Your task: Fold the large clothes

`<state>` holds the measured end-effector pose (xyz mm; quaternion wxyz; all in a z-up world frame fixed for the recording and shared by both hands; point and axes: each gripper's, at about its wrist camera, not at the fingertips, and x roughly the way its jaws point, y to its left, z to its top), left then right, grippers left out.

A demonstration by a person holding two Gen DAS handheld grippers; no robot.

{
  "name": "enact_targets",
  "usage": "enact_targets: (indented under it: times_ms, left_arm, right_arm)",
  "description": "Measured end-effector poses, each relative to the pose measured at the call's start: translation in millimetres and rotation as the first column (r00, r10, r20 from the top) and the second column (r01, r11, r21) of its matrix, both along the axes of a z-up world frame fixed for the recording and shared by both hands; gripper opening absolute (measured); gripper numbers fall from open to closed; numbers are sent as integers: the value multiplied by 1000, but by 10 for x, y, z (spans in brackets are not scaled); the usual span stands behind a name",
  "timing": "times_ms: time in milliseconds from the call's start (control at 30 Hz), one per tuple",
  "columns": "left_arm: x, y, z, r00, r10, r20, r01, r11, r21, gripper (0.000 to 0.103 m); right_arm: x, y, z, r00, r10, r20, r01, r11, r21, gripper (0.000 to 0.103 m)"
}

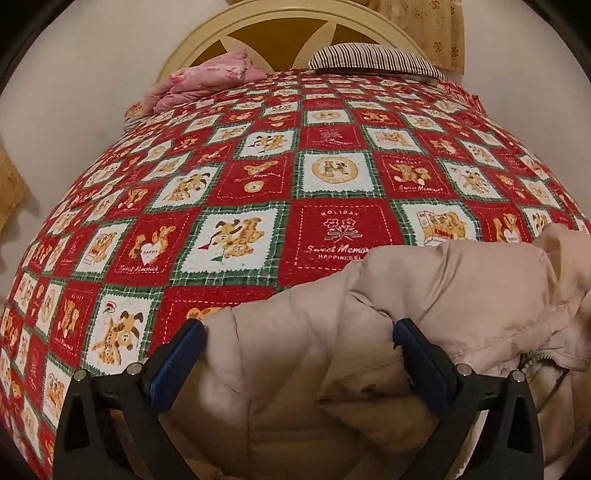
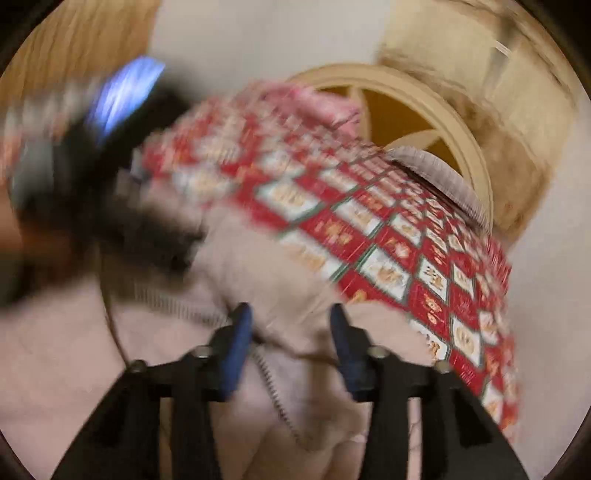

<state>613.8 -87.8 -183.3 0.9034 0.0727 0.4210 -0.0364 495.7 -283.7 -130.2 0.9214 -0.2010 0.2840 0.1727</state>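
Note:
A beige puffer jacket [image 1: 424, 295] lies crumpled on the near right part of a bed covered by a red and white teddy-bear quilt [image 1: 258, 166]. My left gripper [image 1: 299, 334] is open, its blue-padded fingers [image 1: 184, 354] astride a thick fold of the jacket. In the blurred right wrist view the jacket [image 2: 258, 258] and its zipper [image 2: 273, 391] fill the near field. My right gripper [image 2: 291, 325] is open, with jacket fabric between its fingers. The left gripper [image 2: 110, 147] shows there as a dark blur at upper left.
A pink folded blanket [image 1: 207, 81] and a striped pillow [image 1: 373, 57] lie at the head of the bed by the cream round headboard [image 1: 280, 22]. Curtains [image 1: 436, 29] hang behind. The quilt's right edge [image 2: 491, 332] drops off beside a pale wall.

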Motion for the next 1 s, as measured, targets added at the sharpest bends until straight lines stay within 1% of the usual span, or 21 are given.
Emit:
enact_targets:
  times_ms: [67,100,133,167,200,233,267,300,333,367,467,500,533,567,600,633,667,733,800,933,1000]
  left_arm:
    - [-14,-27,-11,1000,-3,5,3,1000,18,102]
    - [-29,-43,-11,1000,-7,7,7,1000,30,102]
    - [-34,-52,-7,1000,-11,6,11,999,41,102]
    - [-29,-61,-23,1000,-15,2,15,999,52,102]
    - [-28,-68,-8,1000,-20,0,19,998,62,102]
    - [-26,-56,29,1000,-19,4,19,998,64,102]
    - [-48,-40,94,1000,-19,13,18,998,54,102]
    - [-100,-20,244,999,-29,45,28,999,16,102]
    - [-142,-1,374,996,-27,89,29,999,-18,102]
    - [-219,23,575,986,-17,165,28,997,-70,102]
    - [-255,-81,839,968,-35,247,68,990,-125,102]
    - [-208,-183,820,971,-61,229,87,991,-106,102]
    - [-127,-297,732,980,-96,174,110,991,-71,102]
    - [-49,-389,585,987,-124,103,127,991,-28,102]
    - [25,-459,340,992,-129,18,128,991,49,102]
    - [36,-455,191,992,-123,-13,123,990,75,102]
    - [27,-407,100,992,-123,-29,124,991,51,102]
    - [54,-230,-25,992,-95,-80,90,994,-64,102]
    - [57,-159,-68,992,-87,-93,76,990,-116,102]
    - [-69,-203,-137,997,-57,-50,52,994,-98,102]
    - [-64,-235,-157,997,-54,-48,50,995,-83,102]
  right_arm:
    - [157,-202,215,995,-96,-22,99,982,164,49]
    - [272,-293,267,987,-155,-48,162,963,218,49]
    - [475,-413,286,965,-244,-99,261,930,259,49]
    - [633,-458,228,940,-303,-158,336,904,265,49]
    - [743,-492,149,922,-322,-213,372,890,265,51]
    - [903,-512,-36,898,-307,-316,395,880,266,51]
    - [946,-495,-150,885,-294,-361,397,882,254,50]
    - [940,-446,-280,874,-296,-386,399,890,219,49]
    - [857,-363,-398,880,-310,-359,387,907,166,49]
    - [766,-301,-449,895,-306,-325,367,919,144,49]
    - [640,-265,-497,904,-307,-297,357,925,131,49]
    - [631,-256,-501,904,-308,-298,358,924,131,49]
    - [630,-251,-508,903,-309,-298,358,925,127,49]
    - [629,-265,-517,904,-309,-296,357,926,123,49]
    - [619,-272,-524,905,-309,-294,356,927,122,49]
    - [611,-307,-521,905,-309,-294,356,926,123,49]
    - [608,-311,-522,905,-308,-294,357,925,132,49]
    - [581,-336,-509,908,-301,-293,358,918,167,49]
    - [538,-382,-556,908,-300,-294,363,912,192,49]
    - [558,-409,-626,902,-301,-310,375,901,217,49]
    - [572,-384,-645,899,-305,-313,376,905,200,49]
